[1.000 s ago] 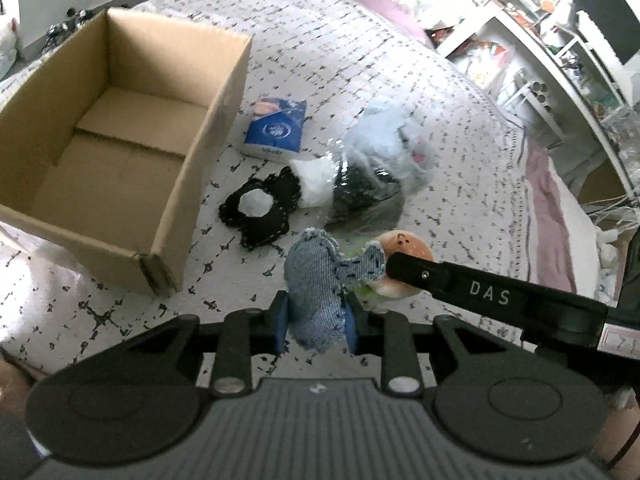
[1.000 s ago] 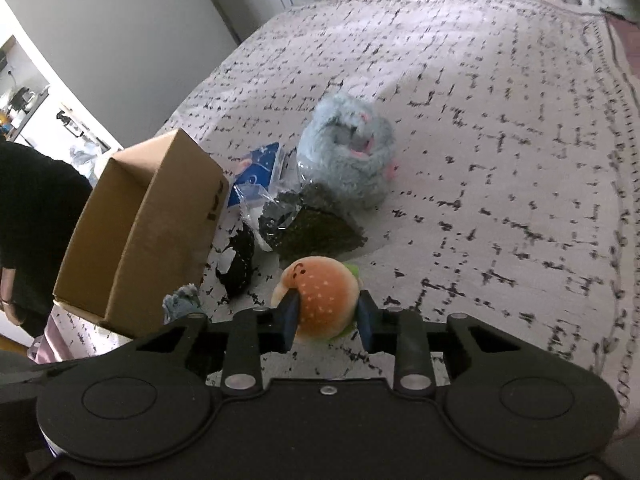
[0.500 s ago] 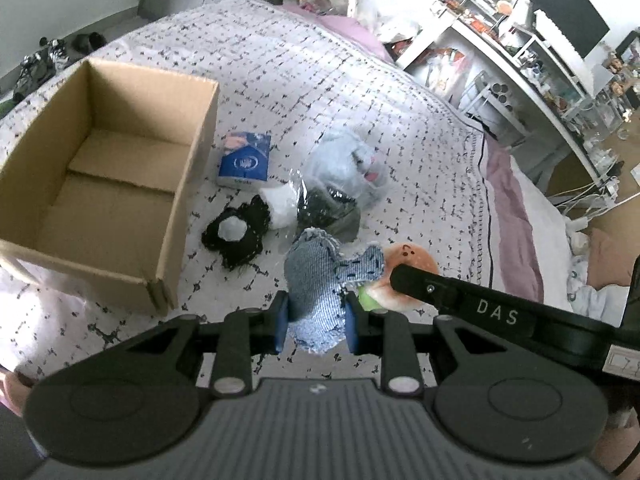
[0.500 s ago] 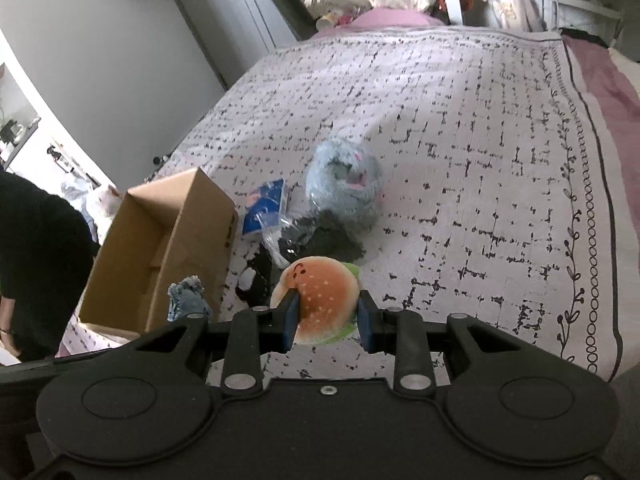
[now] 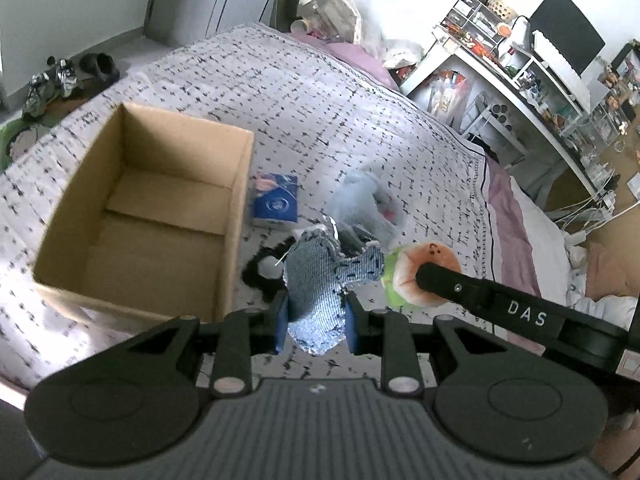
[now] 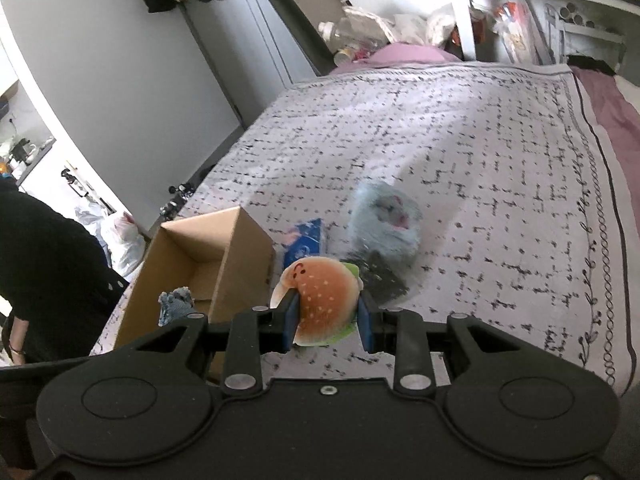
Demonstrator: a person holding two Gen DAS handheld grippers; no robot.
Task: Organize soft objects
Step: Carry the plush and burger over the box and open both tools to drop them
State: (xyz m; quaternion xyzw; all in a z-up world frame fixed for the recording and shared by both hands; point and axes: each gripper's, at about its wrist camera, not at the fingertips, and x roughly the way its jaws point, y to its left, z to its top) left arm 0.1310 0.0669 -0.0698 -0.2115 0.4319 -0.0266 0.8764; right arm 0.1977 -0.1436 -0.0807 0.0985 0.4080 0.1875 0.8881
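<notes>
A bed (image 5: 360,120) with a pale quilt marked in black dashes carries an open, empty cardboard box (image 5: 140,216) at its left. Just right of the box lie a blue tissue pack (image 5: 275,204), a fluffy grey-blue plush (image 5: 360,204) in clear plastic and a black frilly fabric piece (image 5: 260,276), all close together. The left hand-held gripper (image 5: 316,320) is pinched narrowly on a denim fabric toy (image 5: 320,280) with dark stitching, held above the bed. The right hand-held gripper (image 6: 326,320) squeezes a burger-shaped plush (image 6: 324,296), orange bun with pale seed specks, a green edge and a small drawn face. White letters "DAS" show on the right gripper's finger in the left view.
</notes>
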